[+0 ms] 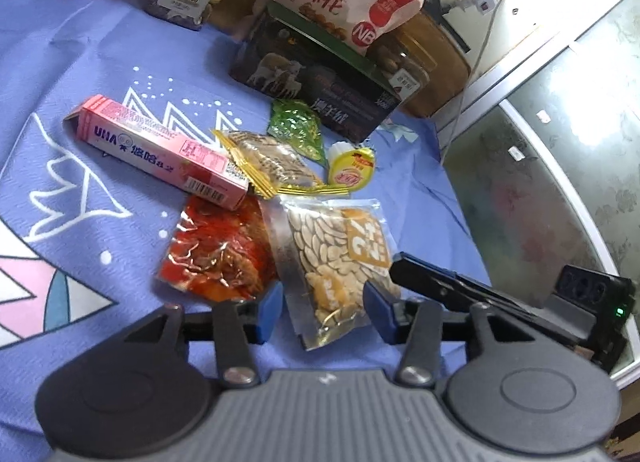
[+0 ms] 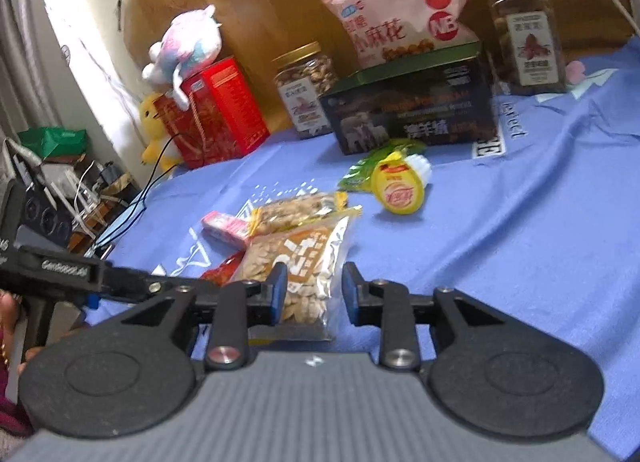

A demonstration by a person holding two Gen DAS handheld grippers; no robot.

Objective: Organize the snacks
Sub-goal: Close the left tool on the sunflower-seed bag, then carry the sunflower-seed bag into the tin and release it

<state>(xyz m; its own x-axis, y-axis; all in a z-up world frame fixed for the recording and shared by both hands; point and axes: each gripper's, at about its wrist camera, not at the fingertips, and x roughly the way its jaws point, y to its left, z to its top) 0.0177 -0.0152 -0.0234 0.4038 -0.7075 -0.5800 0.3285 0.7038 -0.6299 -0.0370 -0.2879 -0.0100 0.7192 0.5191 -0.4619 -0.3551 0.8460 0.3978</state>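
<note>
A: Left hand-held gripper (image 1: 325, 312) was wide, low over the blue cloth (image 1: 100, 189), its fingers either side of the near end of the seed pack (image 1: 340, 258). Contact? Couldn't tell.

B: Right hand-held gripper (image 2: 314, 294) also spread, holding nothing. Seed pack (image 2: 298, 266) lay partly between its fingers, more toward the left one.

A: The right gripper's black body poked in at the right of the left view.

B: Next out?

A: Red pack (image 1: 218, 252) just left of the seed pack, flat on the cloth. Pink box (image 1: 160, 149) beyond it, one end overlapping the red pack's far edge.

B: Gold-edged packs (image 1: 268, 163) lay touching the pink box's end. Yellow cup (image 2: 398, 185) on its side, a bit apart to the right, with a green pack (image 2: 362, 169) behind it.

A: Green pack (image 1: 298, 127) sat just before the dark box (image 1: 316, 89).

B: A pink bag (image 2: 404, 21) lay on top of the dark box (image 2: 412, 113). Nut jar (image 2: 306, 89) left of it, a second jar (image 2: 530, 37) right.

A: Far back?

B: Red box (image 2: 218, 113) with a plush toy (image 2: 186, 45) on it, yellow plush (image 2: 154, 121) beside, against wooden panelling (image 2: 260, 1).
</note>
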